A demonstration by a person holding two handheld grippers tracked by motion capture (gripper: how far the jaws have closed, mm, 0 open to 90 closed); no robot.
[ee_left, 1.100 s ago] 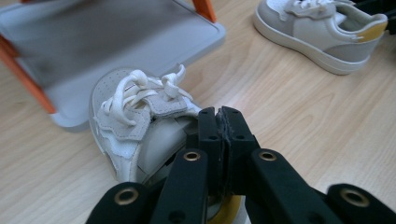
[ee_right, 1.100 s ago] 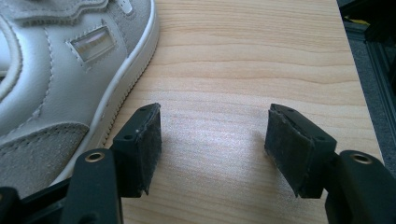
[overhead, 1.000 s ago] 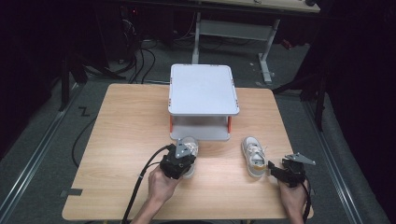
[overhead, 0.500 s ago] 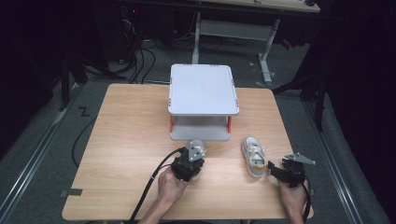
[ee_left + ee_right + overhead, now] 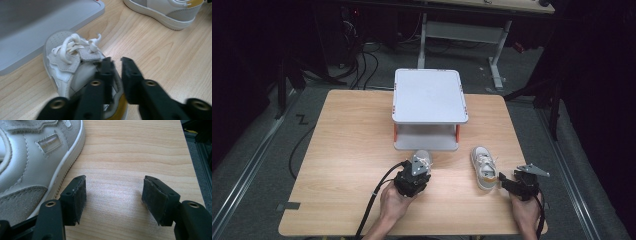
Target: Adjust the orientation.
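A white and grey shoe point(image 5: 422, 157) with a yellow heel lies on the table just in front of the grey shelf point(image 5: 429, 95). My left gripper point(image 5: 417, 169) is over its heel. In the left gripper view point(image 5: 116, 61) one jaw is inside the shoe point(image 5: 75, 57) and the other outside, the collar wall between them. The jaws have just been opening, and a narrow gap shows. The second shoe point(image 5: 483, 167) lies to the right, toe pointing away. My right gripper point(image 5: 502, 181) stands open beside its heel, with bare wood between the jaws point(image 5: 115, 186) and the shoe point(image 5: 30, 152) at their left.
The grey two-level shelf stands on orange posts at the table's far middle, its lower tray point(image 5: 37, 22) close to the left shoe's toe. The table's right edge point(image 5: 190, 157) is near the right gripper. Cables lie on the floor beyond.
My left gripper and the shoe have shifted a little to the right, toward the shelf's front. Its jaws have parted slightly. The right gripper and the second shoe have stayed put.
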